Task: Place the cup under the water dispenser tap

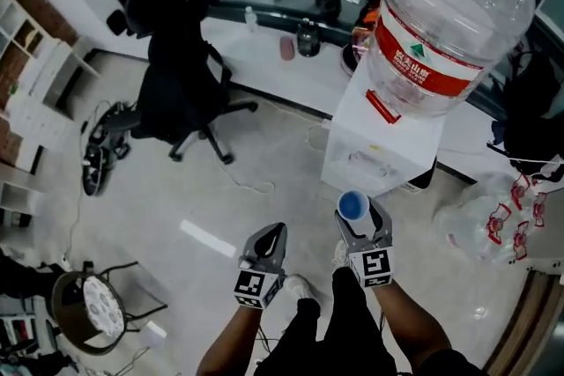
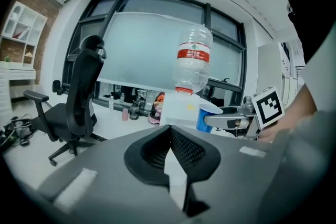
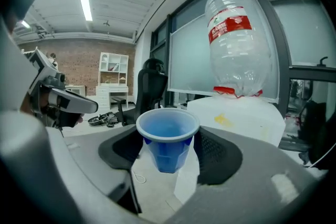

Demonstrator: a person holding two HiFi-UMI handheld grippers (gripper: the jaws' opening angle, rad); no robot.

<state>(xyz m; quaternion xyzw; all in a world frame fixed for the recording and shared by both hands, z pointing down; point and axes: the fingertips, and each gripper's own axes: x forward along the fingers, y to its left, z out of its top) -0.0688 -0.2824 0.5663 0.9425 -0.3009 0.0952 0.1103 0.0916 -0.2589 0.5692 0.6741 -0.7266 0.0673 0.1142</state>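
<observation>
One blue cup (image 3: 168, 136) stood squeezed between the right gripper's (image 3: 169, 145) jaws, near one water dispenser (image 1: 381, 145). The left gripper's (image 2: 170, 134) jaws were pressed together, empty.

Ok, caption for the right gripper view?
Right gripper holds a blue cup upright, facing the water dispenser and its bottle.

One cup (image 1: 352, 206); one dispenser (image 1: 374, 156); one bottle (image 1: 454, 4); one office chair (image 1: 181, 84).
</observation>
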